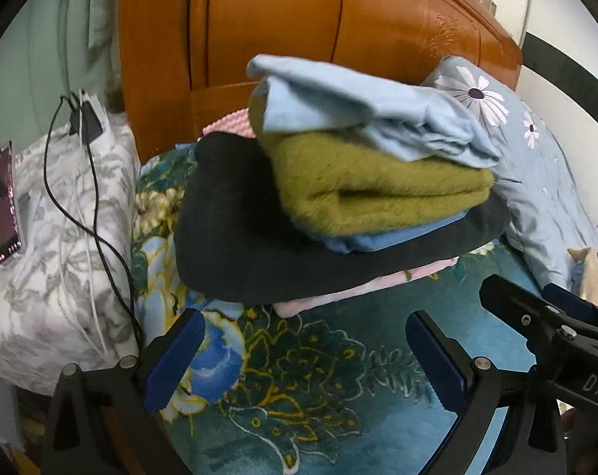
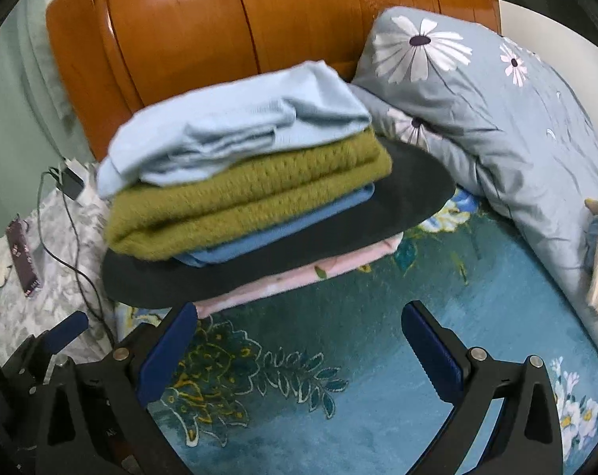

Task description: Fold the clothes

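A stack of folded clothes sits on the teal floral bedspread [image 1: 306, 376] before the headboard. From the top: a pale blue garment [image 1: 362, 111] [image 2: 235, 126], an olive green knit [image 1: 378, 194] [image 2: 243, 198], a blue piece [image 1: 393, 235] [image 2: 275, 237], a black piece [image 1: 259, 245] [image 2: 338, 233] and a pink floral piece [image 1: 338, 293] [image 2: 299, 277]. My left gripper [image 1: 304, 332] is open and empty, just short of the stack. My right gripper [image 2: 299, 326] is open and empty too; it also shows at the right of the left wrist view [image 1: 536, 308].
An orange wooden headboard [image 1: 299, 19] [image 2: 259, 19] stands behind the stack. A grey-blue daisy quilt [image 1: 536, 166] [image 2: 496, 126] is heaped on the right. On the left a side table under a grey floral cloth [image 1: 53, 245] holds a phone [image 1: 4, 202] and charger cables [image 1: 85, 182].
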`<state>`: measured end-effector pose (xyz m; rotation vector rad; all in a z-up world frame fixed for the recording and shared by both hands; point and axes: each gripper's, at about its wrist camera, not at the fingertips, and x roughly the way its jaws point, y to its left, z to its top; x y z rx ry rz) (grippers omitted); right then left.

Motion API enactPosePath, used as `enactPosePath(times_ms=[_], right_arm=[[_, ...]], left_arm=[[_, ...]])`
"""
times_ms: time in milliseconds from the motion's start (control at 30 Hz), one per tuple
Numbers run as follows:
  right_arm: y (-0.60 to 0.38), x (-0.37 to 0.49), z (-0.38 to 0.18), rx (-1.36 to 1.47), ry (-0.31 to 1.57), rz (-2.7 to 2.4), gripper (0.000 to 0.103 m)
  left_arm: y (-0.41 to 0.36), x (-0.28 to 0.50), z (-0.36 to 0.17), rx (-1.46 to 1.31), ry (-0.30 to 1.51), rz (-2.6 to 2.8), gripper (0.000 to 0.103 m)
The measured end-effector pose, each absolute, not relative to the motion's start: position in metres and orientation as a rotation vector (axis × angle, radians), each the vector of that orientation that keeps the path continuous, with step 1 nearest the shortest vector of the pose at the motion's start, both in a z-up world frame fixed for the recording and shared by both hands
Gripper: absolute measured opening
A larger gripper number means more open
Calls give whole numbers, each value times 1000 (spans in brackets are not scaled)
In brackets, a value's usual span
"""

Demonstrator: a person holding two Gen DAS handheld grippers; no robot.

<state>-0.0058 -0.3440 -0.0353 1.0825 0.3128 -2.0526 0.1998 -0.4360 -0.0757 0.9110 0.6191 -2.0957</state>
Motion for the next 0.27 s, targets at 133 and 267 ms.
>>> enactPosePath(times_ms=[133, 267], right_arm=[[-351, -6, -44, 1092, 340, -2057, 103], [-355, -7, -47, 1096, 374, -2062, 103]], left_arm=[[-447, 201, -93, 930, 662, -2085, 103], [-450, 199, -98, 930, 659, -2079, 103]])
